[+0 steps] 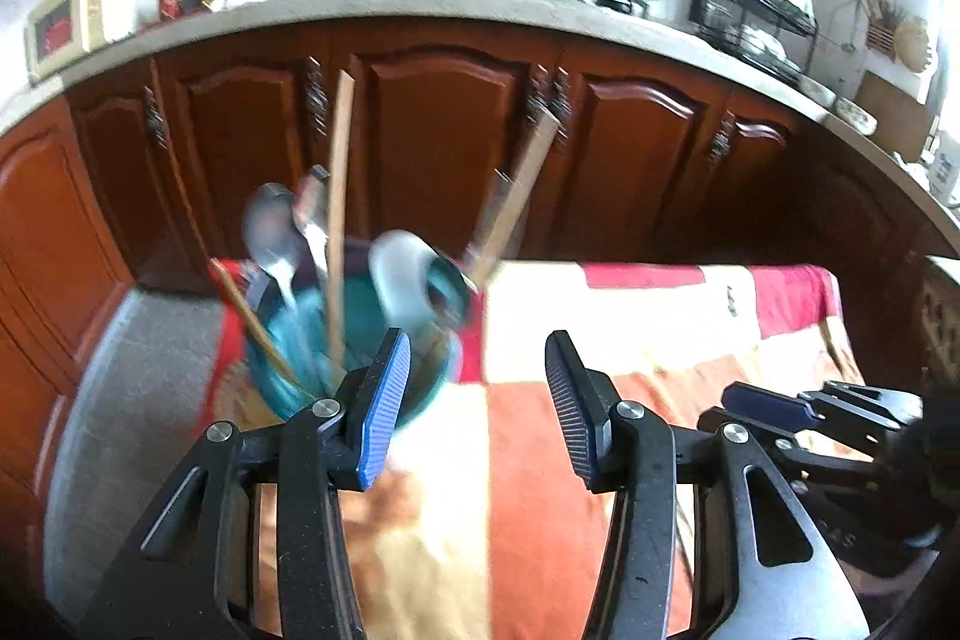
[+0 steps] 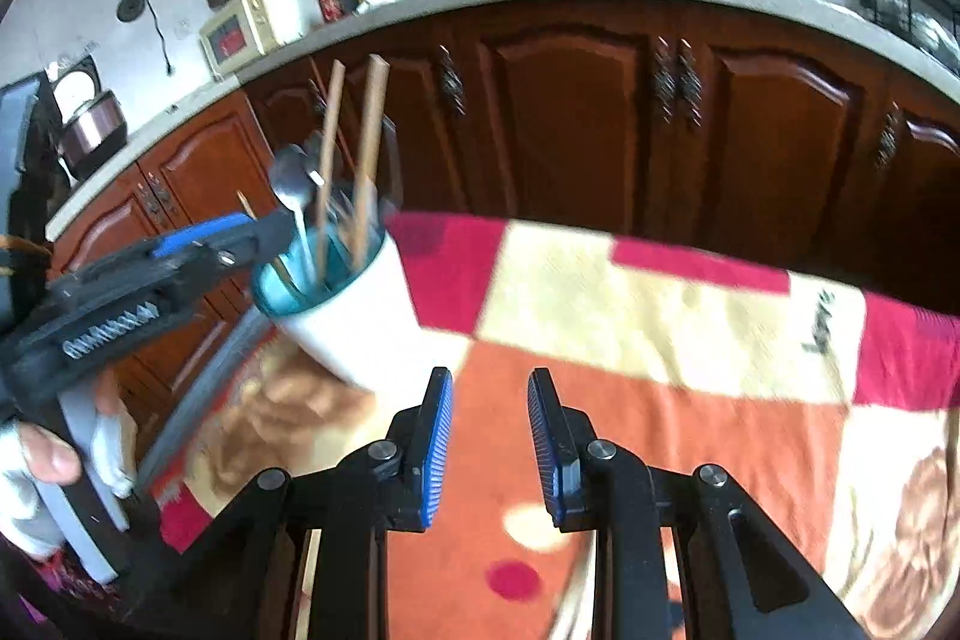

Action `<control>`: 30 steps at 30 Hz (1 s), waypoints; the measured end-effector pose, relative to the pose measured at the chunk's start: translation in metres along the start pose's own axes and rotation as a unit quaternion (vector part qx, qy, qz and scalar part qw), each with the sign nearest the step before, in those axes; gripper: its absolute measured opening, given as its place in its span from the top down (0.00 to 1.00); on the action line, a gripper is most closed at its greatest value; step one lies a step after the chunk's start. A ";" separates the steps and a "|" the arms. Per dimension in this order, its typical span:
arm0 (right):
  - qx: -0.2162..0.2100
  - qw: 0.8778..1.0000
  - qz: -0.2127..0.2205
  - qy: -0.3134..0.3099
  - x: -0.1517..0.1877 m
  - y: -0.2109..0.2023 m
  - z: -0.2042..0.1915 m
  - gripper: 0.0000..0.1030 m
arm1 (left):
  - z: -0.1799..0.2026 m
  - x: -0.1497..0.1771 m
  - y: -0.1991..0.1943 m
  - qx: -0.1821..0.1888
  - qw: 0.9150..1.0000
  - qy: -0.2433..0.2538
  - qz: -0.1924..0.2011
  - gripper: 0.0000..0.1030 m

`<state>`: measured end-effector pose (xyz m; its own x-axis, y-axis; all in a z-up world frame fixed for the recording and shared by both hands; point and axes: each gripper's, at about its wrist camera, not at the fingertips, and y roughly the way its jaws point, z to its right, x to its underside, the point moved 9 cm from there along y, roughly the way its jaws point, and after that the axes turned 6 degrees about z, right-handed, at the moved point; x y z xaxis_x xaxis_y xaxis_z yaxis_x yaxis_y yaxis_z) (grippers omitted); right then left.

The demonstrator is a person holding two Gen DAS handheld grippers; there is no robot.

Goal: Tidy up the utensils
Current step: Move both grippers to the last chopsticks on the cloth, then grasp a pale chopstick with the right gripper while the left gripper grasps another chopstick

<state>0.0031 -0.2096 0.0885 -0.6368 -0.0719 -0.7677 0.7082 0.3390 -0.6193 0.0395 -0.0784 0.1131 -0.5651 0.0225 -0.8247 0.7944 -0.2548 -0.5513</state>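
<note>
Left gripper point(image 1: 478, 403) and right gripper point(image 2: 490, 445): fingers apart, nothing between. White cup with teal inside point(image 2: 354, 304), holding spoons and chopsticks, sits on the patchwork blanket point(image 2: 660, 316); blanket lettering looks like "Love".

Black-framed tongs point(image 2: 489, 445), ribbed blue pads point(image 2: 437, 451), silver screws; seemingly a white glove point(image 2: 18, 496).
</note>
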 end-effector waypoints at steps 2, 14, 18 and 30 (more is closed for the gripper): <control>0.007 1.000 -0.018 0.002 0.018 -0.001 0.017 0.77 | 0.011 0.012 0.003 0.016 1.000 -0.002 -0.014 0.55; 0.012 0.992 -0.108 0.070 0.100 0.041 0.070 0.80 | 0.048 0.076 0.042 0.052 0.993 0.002 -0.103 0.55; 0.005 0.989 -0.122 0.081 0.107 0.059 0.069 0.89 | 0.050 0.083 0.049 0.053 0.992 0.002 -0.118 0.55; 0.015 0.985 -0.117 0.127 0.114 0.040 0.107 0.94 | 0.090 0.108 0.073 0.084 0.983 0.013 -0.163 0.55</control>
<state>-0.0081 -0.3044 -0.0415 -0.8366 0.0928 -0.5398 0.5393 0.3123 -0.7821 0.0165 -0.1817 -0.0048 -0.7766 0.1533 -0.6110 0.5222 -0.3859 -0.7605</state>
